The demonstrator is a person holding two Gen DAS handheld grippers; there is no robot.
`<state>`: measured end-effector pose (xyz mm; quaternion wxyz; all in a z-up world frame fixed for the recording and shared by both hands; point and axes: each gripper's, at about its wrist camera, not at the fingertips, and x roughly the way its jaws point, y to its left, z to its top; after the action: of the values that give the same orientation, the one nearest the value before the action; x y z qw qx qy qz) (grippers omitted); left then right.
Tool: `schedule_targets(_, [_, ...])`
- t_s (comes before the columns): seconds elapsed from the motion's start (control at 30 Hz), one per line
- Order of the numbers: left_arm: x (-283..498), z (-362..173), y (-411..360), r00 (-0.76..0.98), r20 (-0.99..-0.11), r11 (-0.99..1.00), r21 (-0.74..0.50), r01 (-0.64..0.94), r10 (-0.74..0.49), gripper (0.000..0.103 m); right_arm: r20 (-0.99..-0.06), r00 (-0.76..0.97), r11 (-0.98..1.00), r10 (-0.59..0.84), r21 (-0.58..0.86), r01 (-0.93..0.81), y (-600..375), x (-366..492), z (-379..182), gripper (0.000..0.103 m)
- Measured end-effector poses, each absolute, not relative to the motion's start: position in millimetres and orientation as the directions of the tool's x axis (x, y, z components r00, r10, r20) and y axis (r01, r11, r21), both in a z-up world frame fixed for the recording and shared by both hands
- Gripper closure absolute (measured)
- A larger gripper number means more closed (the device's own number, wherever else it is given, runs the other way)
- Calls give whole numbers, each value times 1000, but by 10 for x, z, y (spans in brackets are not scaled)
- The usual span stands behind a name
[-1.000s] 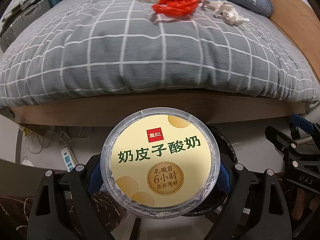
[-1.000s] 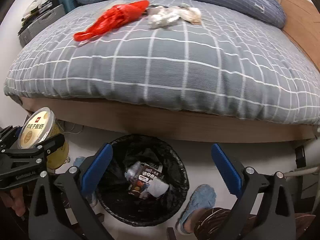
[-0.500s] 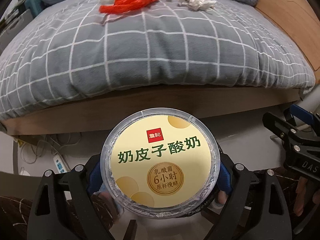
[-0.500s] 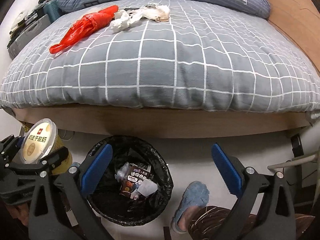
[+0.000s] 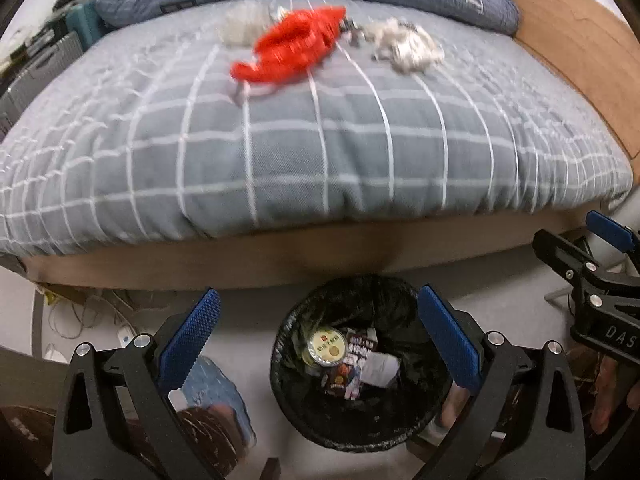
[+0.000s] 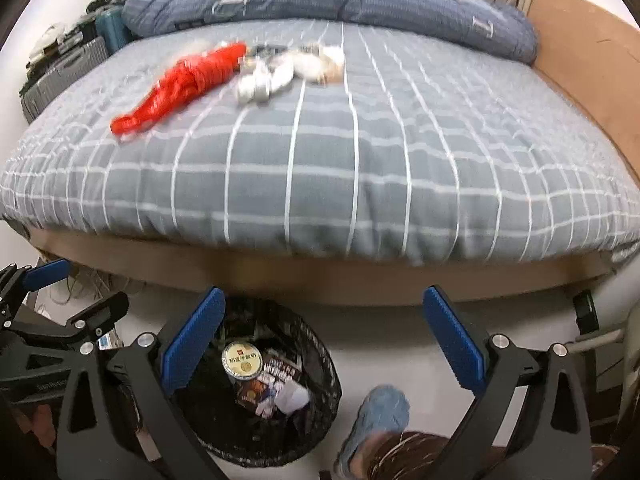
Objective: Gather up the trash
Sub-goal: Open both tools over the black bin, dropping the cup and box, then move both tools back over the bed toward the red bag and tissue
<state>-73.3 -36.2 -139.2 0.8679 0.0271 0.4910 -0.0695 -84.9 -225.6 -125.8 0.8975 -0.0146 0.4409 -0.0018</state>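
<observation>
The yellow-lidded yogurt cup lies inside the black-lined trash bin on the floor at the foot of the bed, among other wrappers; it also shows in the right wrist view. My left gripper is open and empty right above the bin. My right gripper is open and empty, just right of the bin. A red plastic bag and crumpled white tissues lie far back on the grey checked bed.
A wooden bed frame runs along the right. A power strip and cables lie on the floor at left. A blue slipper is right of the bin. Cases stand left of the bed.
My left gripper has opened and the yogurt cup has dropped from it into the bin. Both views have swung, with motion blur on the bed.
</observation>
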Motion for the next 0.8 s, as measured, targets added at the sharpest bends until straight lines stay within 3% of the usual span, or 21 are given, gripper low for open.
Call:
schedule_targets(0.43, [-532, -867, -112, 620, -780, 996, -38, 84, -82, 6, -690, 724, 1000, 6, -9, -17, -2177, -660, -767, 8])
schedule_targets(0.8, [-158, -624, -92, 666, -741, 997, -39, 73, -78, 6, -660, 750, 999, 34, -1, -46, -2045, -360, -619, 8])
